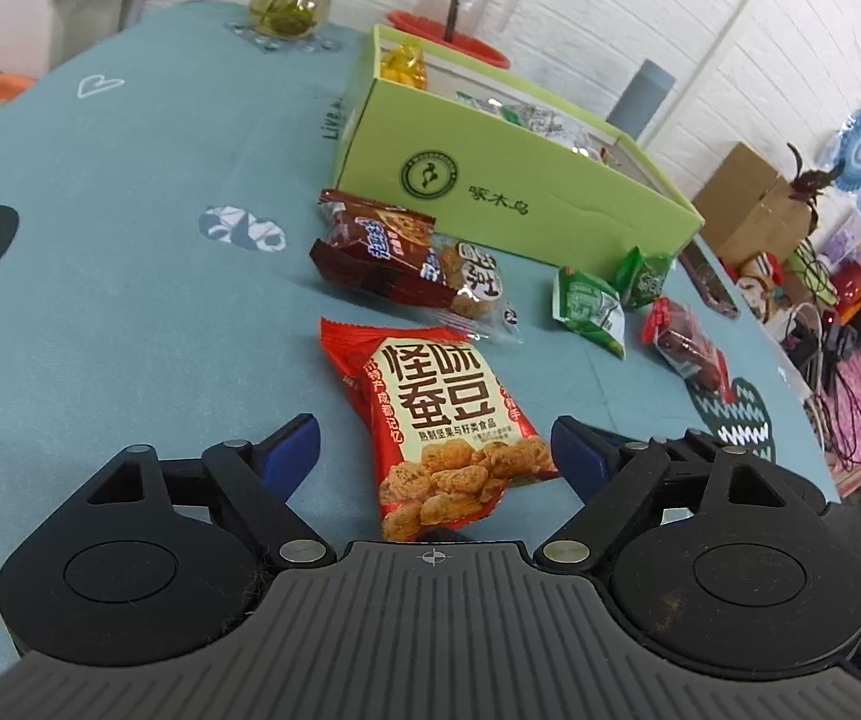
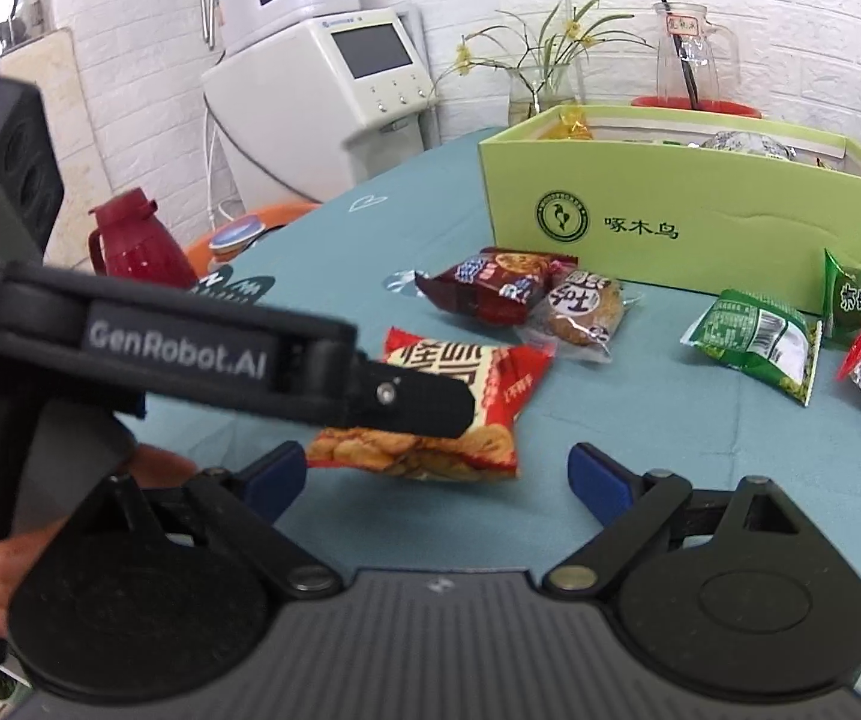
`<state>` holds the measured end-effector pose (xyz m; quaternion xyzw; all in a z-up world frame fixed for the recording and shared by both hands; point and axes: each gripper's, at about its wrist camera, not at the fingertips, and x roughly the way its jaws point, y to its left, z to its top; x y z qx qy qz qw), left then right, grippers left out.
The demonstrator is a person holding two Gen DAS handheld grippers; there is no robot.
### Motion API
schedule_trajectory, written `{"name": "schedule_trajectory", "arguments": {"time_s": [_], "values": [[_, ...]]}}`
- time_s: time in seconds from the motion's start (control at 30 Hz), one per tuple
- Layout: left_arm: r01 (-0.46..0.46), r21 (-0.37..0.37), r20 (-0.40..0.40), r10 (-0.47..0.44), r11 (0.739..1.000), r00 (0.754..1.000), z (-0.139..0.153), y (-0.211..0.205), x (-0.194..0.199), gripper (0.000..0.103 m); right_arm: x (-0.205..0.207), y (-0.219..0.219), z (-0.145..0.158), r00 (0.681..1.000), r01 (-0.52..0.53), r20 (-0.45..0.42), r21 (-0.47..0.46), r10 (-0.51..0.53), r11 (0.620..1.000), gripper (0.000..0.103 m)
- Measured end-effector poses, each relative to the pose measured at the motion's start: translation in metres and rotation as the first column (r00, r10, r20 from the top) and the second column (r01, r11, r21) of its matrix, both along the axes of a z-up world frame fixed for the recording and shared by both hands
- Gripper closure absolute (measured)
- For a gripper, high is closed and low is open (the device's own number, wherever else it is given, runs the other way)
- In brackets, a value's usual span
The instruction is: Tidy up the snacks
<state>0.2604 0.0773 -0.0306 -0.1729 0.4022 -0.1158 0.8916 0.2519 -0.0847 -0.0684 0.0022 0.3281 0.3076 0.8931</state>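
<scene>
Squarely between left gripper [image 1: 433,450] fingers: red snack packet [image 1: 439,420].

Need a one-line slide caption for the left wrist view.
Left gripper, fingers open, straddles a red bean-snack packet on the teal tablecloth, green box behind.

A lived-in home dining room: patterned blue tablecloth [image 1: 130,192], water dispenser [image 2: 316,90] at ten o'clock, red thermos [image 2: 136,243], flower vase [image 2: 541,84] and glass pitcher [image 2: 685,54] at twelve.
</scene>
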Motion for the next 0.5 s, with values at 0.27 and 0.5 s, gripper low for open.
{"name": "schedule_trajectory", "arguments": {"time_s": [0.27,0.5], "values": [[0.001,-0.024,-0.004,-0.001,1.0,1.0,-0.004,0.005,0.012,0.032,0.011,0.015,-0.002,0.999,-0.039,0.019,-0.034,0.039,0.999,0.01],[-0.001,-0.015,-0.022,0.001,1.0,1.0,-0.009,0.005,0.014,0.032,0.019,0.015,-0.01,0.999,-0.036,-0.038,0.015,0.037,0.999,0.01]]}}
